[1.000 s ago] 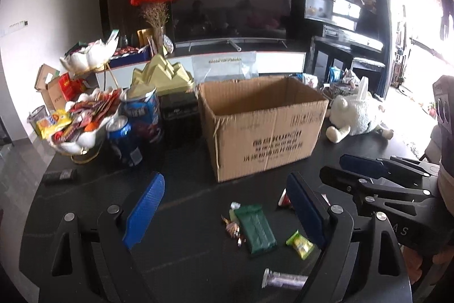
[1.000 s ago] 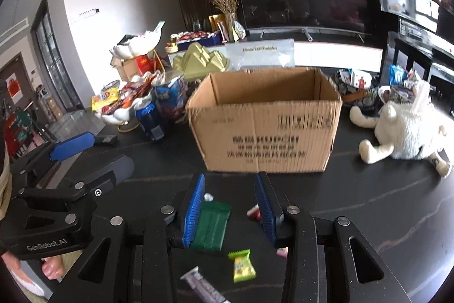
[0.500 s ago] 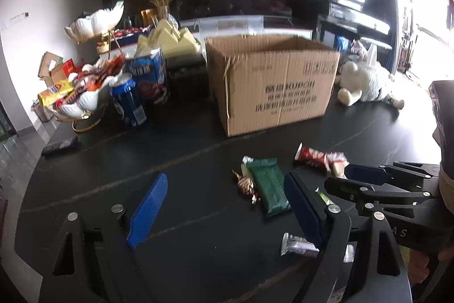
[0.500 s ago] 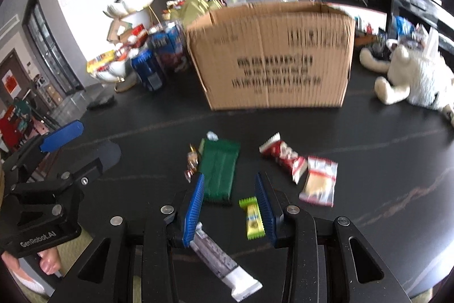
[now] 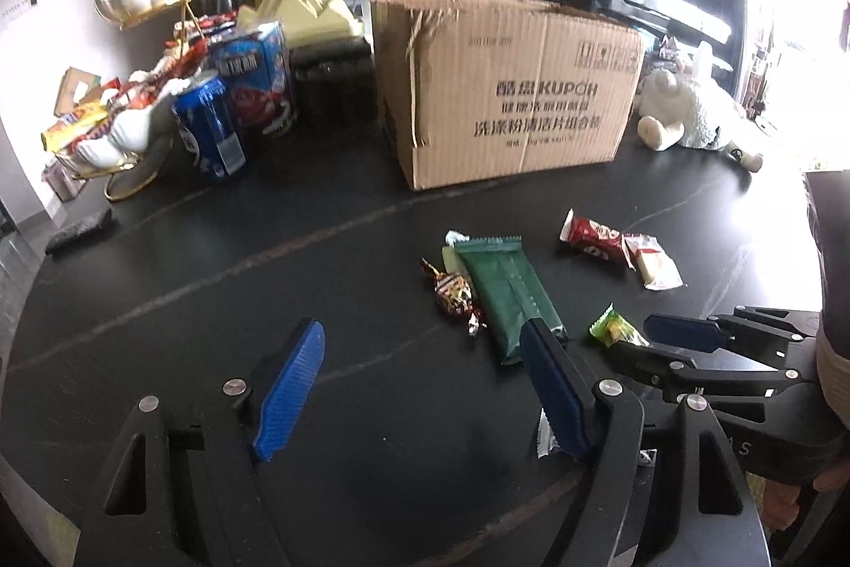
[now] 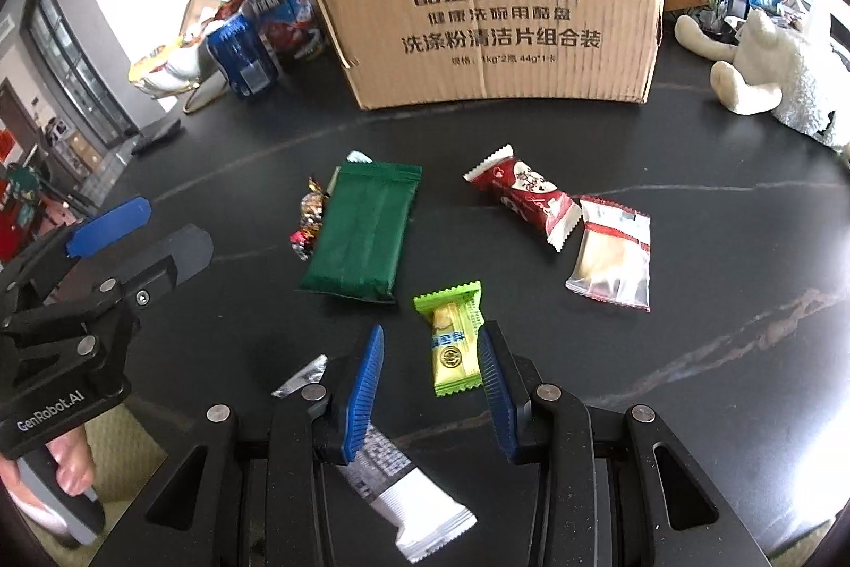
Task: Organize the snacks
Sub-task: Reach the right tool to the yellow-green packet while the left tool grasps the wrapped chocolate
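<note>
Several snacks lie on the black table in front of an open cardboard box (image 6: 483, 9). A green packet (image 6: 364, 232), a small foil candy (image 6: 308, 216), a red packet (image 6: 526, 192), a clear packet (image 6: 611, 256), a lime-green candy (image 6: 451, 344) and a silver-white bar (image 6: 382, 476). My right gripper (image 6: 431, 354) is open and low, its blue pads on either side of the lime-green candy, not touching it. My left gripper (image 5: 419, 354) is wide open and empty, left of the green packet (image 5: 507, 296). The box also shows in the left wrist view (image 5: 504, 89).
A blue can (image 5: 210, 126), a blue snack carton (image 5: 255, 78) and a white shell-shaped dish of snacks (image 5: 122, 131) stand left of the box. A white plush toy (image 5: 685, 110) lies at the right. A dark remote (image 5: 79, 229) lies at the far left.
Both grippers have come down and tilted toward the table. The right gripper has moved over the lime-green candy, which now lies between its pads.
</note>
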The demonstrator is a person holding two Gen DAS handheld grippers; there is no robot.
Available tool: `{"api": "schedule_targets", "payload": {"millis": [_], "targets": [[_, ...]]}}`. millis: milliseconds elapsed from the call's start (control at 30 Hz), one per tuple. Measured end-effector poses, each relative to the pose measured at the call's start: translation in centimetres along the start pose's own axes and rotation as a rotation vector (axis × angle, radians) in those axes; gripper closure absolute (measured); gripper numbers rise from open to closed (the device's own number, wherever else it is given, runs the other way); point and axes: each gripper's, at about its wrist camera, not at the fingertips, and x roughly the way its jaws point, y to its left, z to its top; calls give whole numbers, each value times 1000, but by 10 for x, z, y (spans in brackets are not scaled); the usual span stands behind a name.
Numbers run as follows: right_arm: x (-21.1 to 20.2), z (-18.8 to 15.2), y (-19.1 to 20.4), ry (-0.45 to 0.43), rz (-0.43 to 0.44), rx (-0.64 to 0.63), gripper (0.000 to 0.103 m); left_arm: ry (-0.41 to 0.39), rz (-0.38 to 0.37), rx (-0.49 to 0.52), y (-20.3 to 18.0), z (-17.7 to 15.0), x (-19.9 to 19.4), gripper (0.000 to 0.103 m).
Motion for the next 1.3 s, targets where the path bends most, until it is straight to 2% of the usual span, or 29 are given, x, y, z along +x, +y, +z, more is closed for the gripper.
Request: {"api": "schedule_targets", "payload": {"millis": [467,733,1000,1033,1133,1300], "targets": [[13,4,-2,7,-27,-16,66,40,-39,-17,2,6,32,36],[16,8,-1,-14,-23,-32,71,59,-36,-26,3,14,55,42],[19,11,-2,-35,-5,-26,71,63,-26,-4,-3,18,74,48],[19,11,-2,-35,-4,-24,70,59,-24,-2,-4,18,75,49],[21,10,-2,-32,-27,-35,58,53,-20,-8,-2,18,77,53],[23,7,3,-32,-50,-67,57,76,-49,-42,4,17,85,66]]}}
